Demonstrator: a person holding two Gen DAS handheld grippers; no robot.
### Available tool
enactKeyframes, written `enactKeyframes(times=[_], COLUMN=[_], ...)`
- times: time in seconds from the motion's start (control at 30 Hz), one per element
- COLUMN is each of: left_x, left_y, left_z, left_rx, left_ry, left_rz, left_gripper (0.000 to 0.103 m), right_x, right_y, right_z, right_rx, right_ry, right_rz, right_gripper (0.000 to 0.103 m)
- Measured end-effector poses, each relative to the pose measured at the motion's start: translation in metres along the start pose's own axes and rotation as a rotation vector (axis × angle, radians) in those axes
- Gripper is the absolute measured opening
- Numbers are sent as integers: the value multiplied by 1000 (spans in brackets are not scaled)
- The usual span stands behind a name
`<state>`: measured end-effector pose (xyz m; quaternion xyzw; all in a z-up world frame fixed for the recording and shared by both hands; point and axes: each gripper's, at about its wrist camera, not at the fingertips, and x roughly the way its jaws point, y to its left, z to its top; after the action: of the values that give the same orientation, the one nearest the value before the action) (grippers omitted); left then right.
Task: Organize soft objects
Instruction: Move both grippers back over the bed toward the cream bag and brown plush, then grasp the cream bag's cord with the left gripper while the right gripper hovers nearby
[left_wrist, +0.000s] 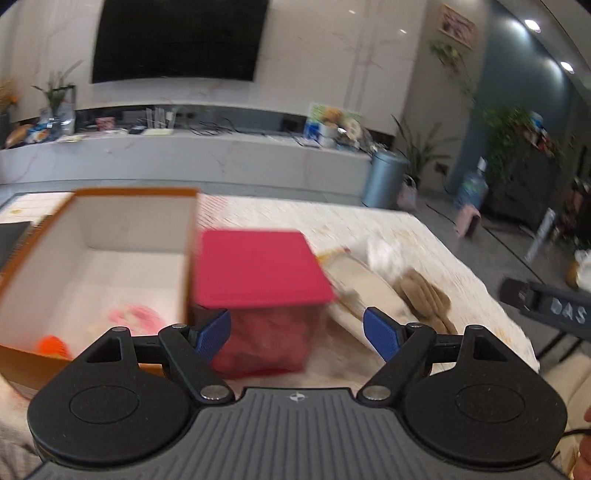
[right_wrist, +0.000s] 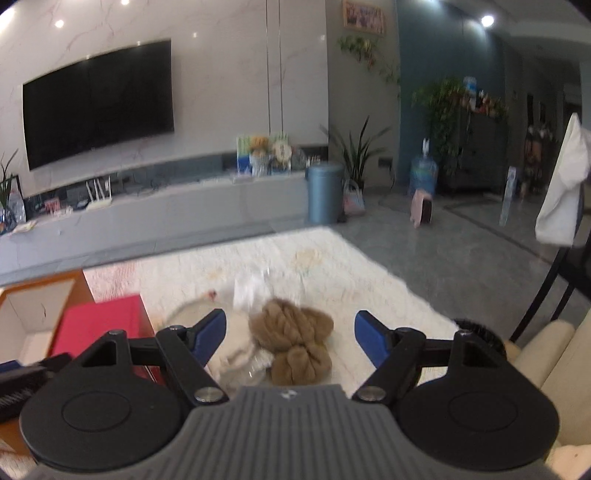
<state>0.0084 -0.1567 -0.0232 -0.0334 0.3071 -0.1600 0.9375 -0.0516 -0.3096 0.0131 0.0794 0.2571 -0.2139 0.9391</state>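
Left gripper (left_wrist: 297, 334) held wide apart, nothing between its 2 blue pads (left_wrist: 212, 334), pointing down at a red box (left_wrist: 262, 273) with a closed red lid. Just left of it, touching or nearly so, an open orange cardboard box (left_wrist: 99, 236), white inside, with a pink soft thing (left_wrist: 135, 317) and an orange one (left_wrist: 51, 345) lying at its bottom, both blurred.

Right gripper (right_wrist: 290, 336) also spread wide, empty, hanging above a brown bundle of soft yarn-like material (right_wrist: 293, 332). Bundle resting on the cream patterned cloth (right_wrist: 332, 266) that covers the table, partly on a round pale plate (right_wrist: 188, 314), to the right of the red box. Crumpled white stuff (right_wrist: 251, 291) just behind the bundle. Pads not touching the bundle.

Behind the table: black TV (right_wrist: 98, 103) on a marble wall, long grey console (right_wrist: 166, 206), blue bin (right_wrist: 325, 192).
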Motion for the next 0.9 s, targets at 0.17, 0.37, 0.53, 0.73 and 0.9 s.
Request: enactKeyframes(times=[0.17,0.37,0.53,0.73,0.9], left_x=[30,54,84,103,103], left_y=[-24,-35,-42,-46,-52], left_z=[-22,-29,-27,-24,-30], left_rx=[93,45,-8,-40,15], left_ry=[65,57,104,99,80], left_rz=[-79,-148,-123,-99,-80], left_gripper=[96,96,96,96,78], right_x=[20,31,47,61,71], right_y=[-23,-33,-42,-48,-47], right_z=[-14,-25,-33,-38,-41], right_rx=[95,134,137,146,138], right_ry=[61,99,154,200,242], right_rz=[45,1,-47,-50,-41], right_gripper=[76,76,76,76,76])
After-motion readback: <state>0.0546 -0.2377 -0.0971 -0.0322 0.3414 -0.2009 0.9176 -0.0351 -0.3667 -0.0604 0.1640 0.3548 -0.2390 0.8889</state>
